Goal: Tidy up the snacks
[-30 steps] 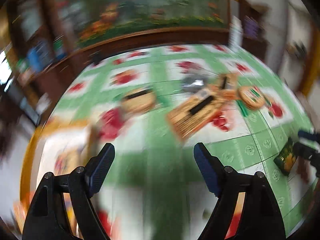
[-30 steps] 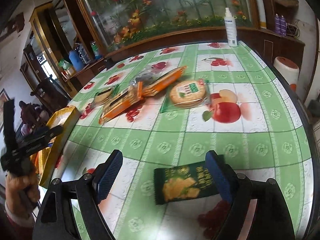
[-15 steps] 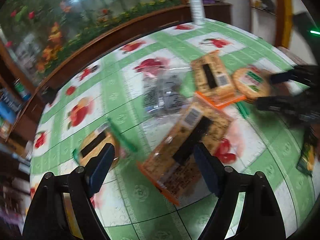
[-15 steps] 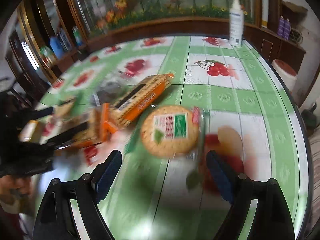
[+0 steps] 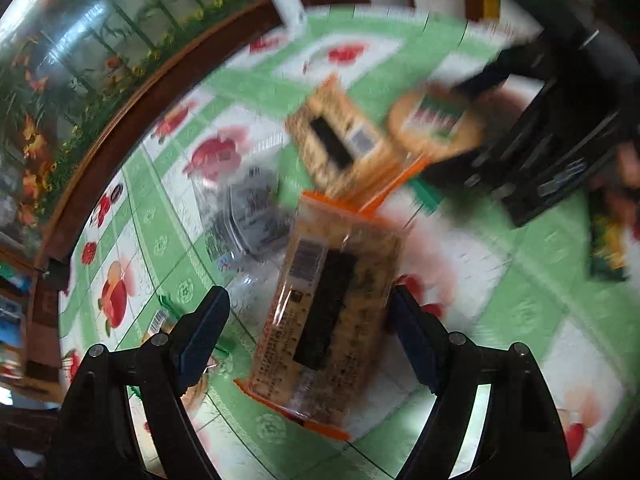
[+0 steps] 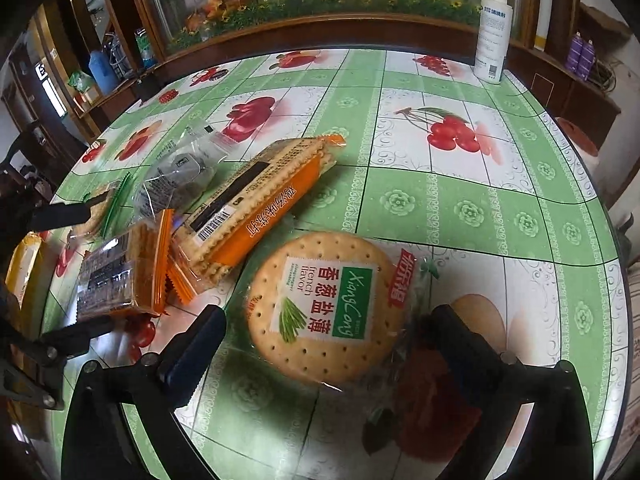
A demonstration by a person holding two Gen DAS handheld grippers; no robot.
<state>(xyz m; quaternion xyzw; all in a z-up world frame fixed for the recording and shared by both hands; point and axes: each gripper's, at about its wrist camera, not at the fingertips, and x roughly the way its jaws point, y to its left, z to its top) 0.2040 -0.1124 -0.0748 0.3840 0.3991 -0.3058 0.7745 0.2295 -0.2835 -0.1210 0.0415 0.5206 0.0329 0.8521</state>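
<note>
The right claw is spreading its jaws, which straddle the round cracker pack; the fingers flank it on the left and right, and no pad presses on it. The pack lies flat on the surface, in the near middle. Just left of it and farther away lies a long orange cracker pack, slanting towards the far right. A second orange pack lies farther left, its near end overlapping the first.

The left claw is released, its fingers on either side of that second orange pack, apart from it in a blurred view. Beyond them a clear bag with dark contents lies on the surface. At the far right edge stands a white spray bottle.
</note>
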